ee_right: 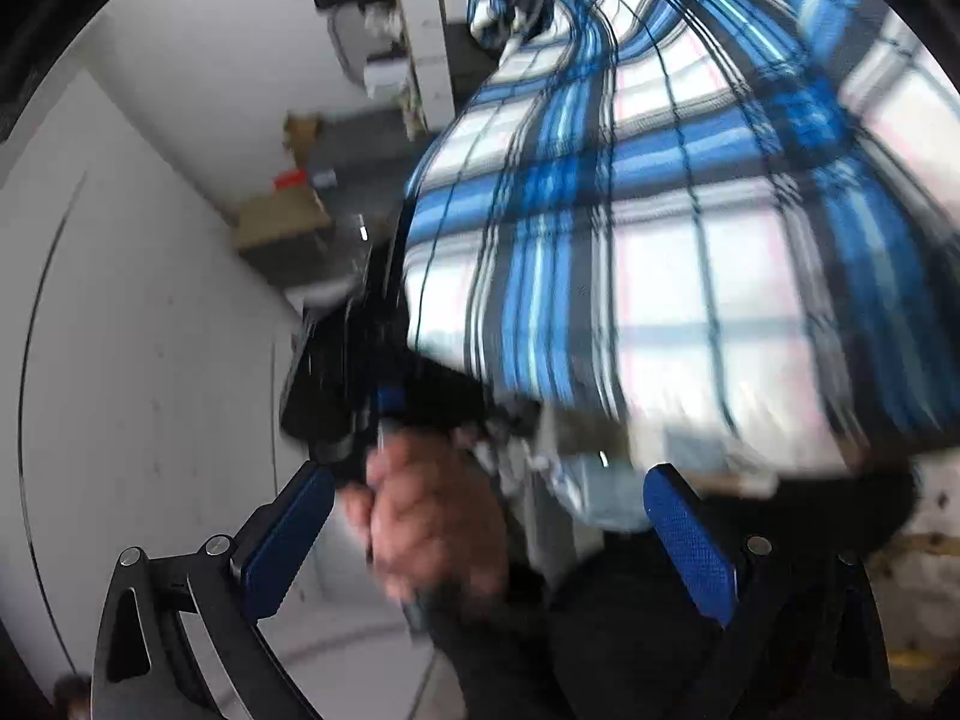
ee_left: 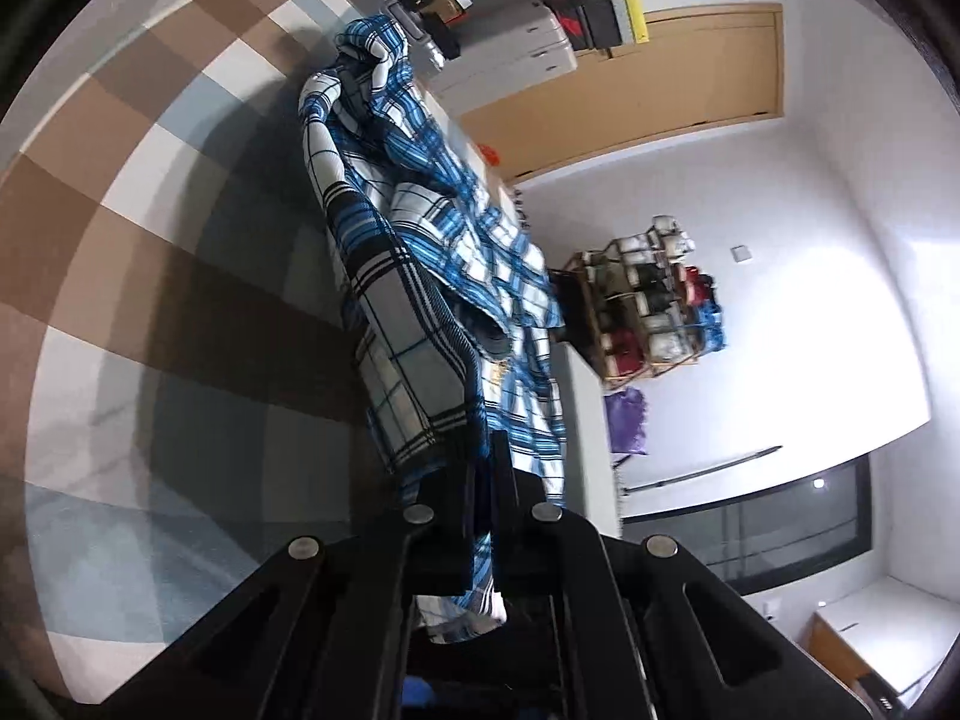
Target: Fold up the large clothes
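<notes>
1. Left gripper (ee_left: pixel 480 468) pinches the blue plaid garment (ee_left: pixel 432 252), which hangs above the checkered floor (ee_left: pixel 150 300).
2. Right gripper (ee_right: pixel 489 528) is spread wide, holding nothing; the garment (ee_right: pixel 660 240) hangs beyond it.

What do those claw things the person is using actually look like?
Both are black angular frames with round silver rivets. The right gripper has flat fingers faced with textured blue pads. The left gripper shows black fingers. A bare hand grips a black handle.
</notes>
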